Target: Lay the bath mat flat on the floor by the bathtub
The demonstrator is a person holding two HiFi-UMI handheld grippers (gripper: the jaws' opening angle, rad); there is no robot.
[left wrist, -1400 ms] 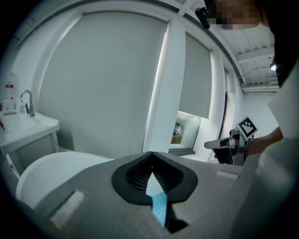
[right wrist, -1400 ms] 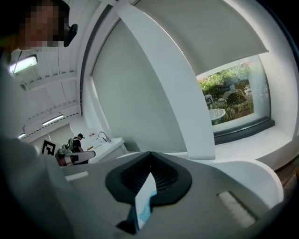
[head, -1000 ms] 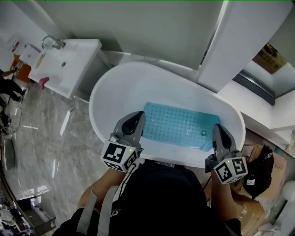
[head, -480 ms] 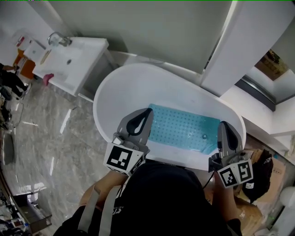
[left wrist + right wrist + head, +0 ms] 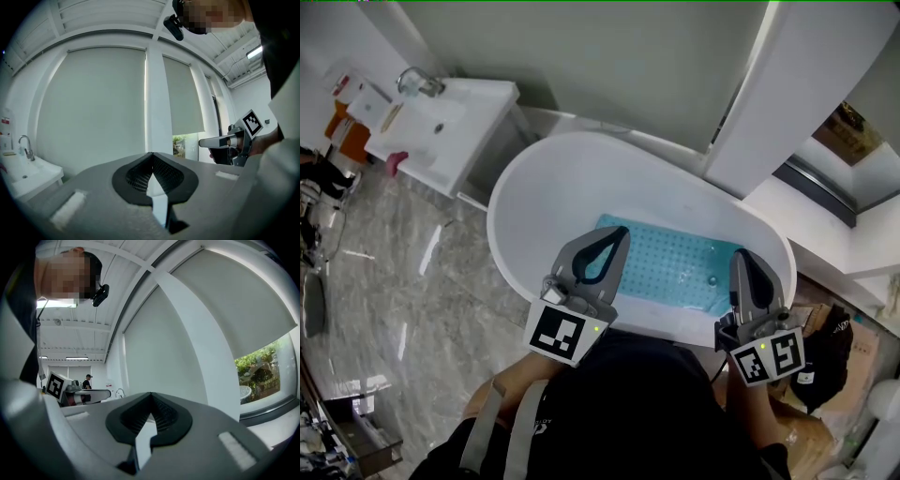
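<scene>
Two handheld grippers hang level over the near rim of a white bathtub (image 5: 511, 202), the left gripper (image 5: 620, 234) and the right gripper (image 5: 741, 259) each with its jaws pressed together and nothing between them. Beyond the pair, the blue dotted bath mat (image 5: 670, 262) lies spread on the bottom of the tub, apart from both grippers and not on the grey marble floor (image 5: 403, 281). At the tub's left end stands a white sink (image 5: 441, 112) with a chrome tap (image 5: 420, 82), before a wall of drawn pale blinds (image 5: 609, 56).
</scene>
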